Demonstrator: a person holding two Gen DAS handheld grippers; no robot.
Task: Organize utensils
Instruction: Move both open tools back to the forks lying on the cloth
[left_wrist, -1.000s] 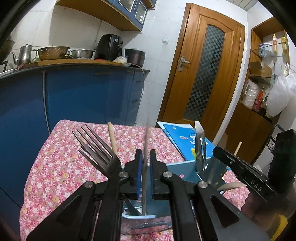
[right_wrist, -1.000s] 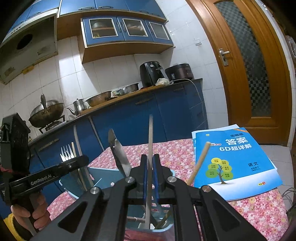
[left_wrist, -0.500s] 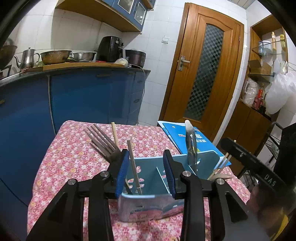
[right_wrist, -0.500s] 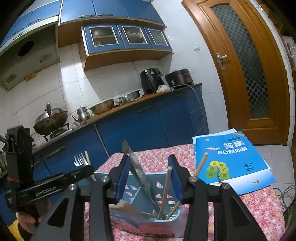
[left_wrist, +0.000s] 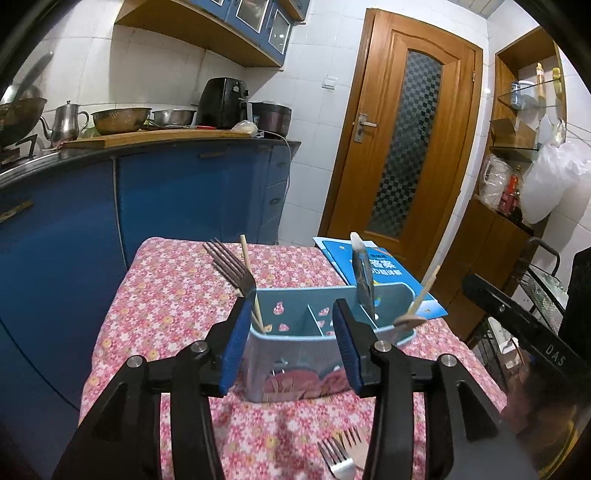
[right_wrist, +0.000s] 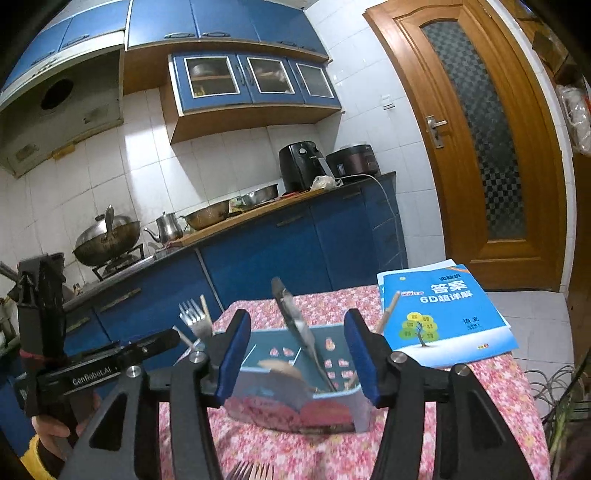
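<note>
My left gripper (left_wrist: 291, 347) and right gripper (right_wrist: 297, 360) both gape wide, holding nothing, before the blue utensil caddy (left_wrist: 317, 332) on the floral table (left_wrist: 166, 295). Fork (left_wrist: 231, 264), chopsticks (left_wrist: 248, 275) and knife (left_wrist: 362, 277) stand inside; two loose forks (left_wrist: 338, 456) lie nearer.

A glossy blue plastic caddy (left_wrist: 317, 332) stands on the table (left_wrist: 166, 295), which is covered in matt floral cloth. In it lean shiny metal forks (left_wrist: 231, 267), a polished metal knife (left_wrist: 362, 277) and pale, smooth wooden chopsticks (left_wrist: 249, 280). More bright metal forks (left_wrist: 338, 452) lie on the cloth. The left claw (left_wrist: 291, 350) and right claw (right_wrist: 297, 358) are matt black plastic with blue, finely ribbed pads (left_wrist: 234, 354). A glossy paper booklet (right_wrist: 443, 314) lies beside the caddy. The door (left_wrist: 399, 147) is varnished wood.
</note>
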